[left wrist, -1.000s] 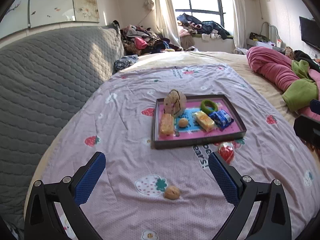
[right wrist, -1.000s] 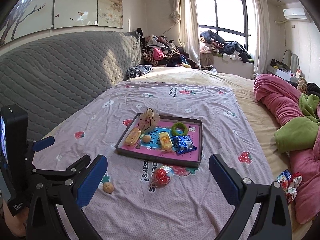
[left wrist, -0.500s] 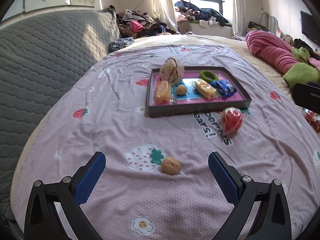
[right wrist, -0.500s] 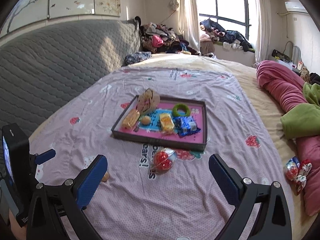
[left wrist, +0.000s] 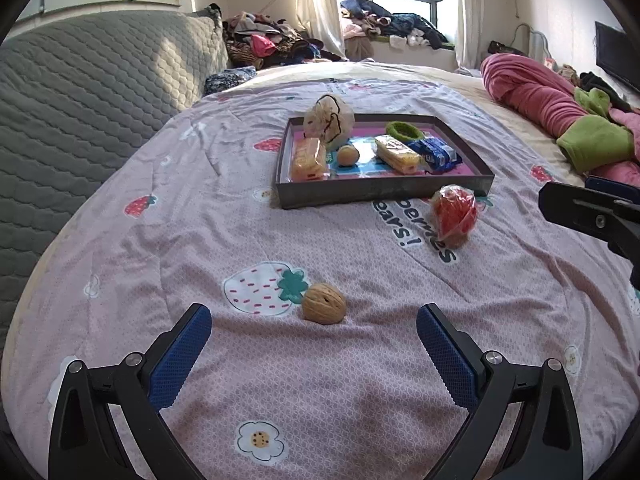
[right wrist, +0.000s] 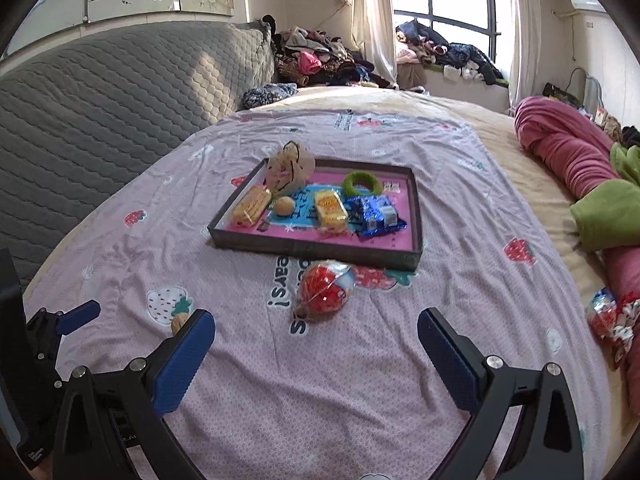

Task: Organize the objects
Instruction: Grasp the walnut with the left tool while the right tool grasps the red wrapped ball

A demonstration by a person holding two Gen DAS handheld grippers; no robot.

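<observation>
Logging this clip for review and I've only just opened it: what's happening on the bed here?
A person holds a pair of tongs in each hand above a pink bedspread, tidying small items into a tray. Both are open and empty. The left tongs are lined up on a walnut lying loose on the spread; the right tongs face a red wrapped snack just outside the tray. Several snacks, a green ring and another walnut already sit inside.

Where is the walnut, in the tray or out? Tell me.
Out. The walnut lies on the strawberry-print sheet, well short of the tray, just ahead of the open left claw.
</observation>
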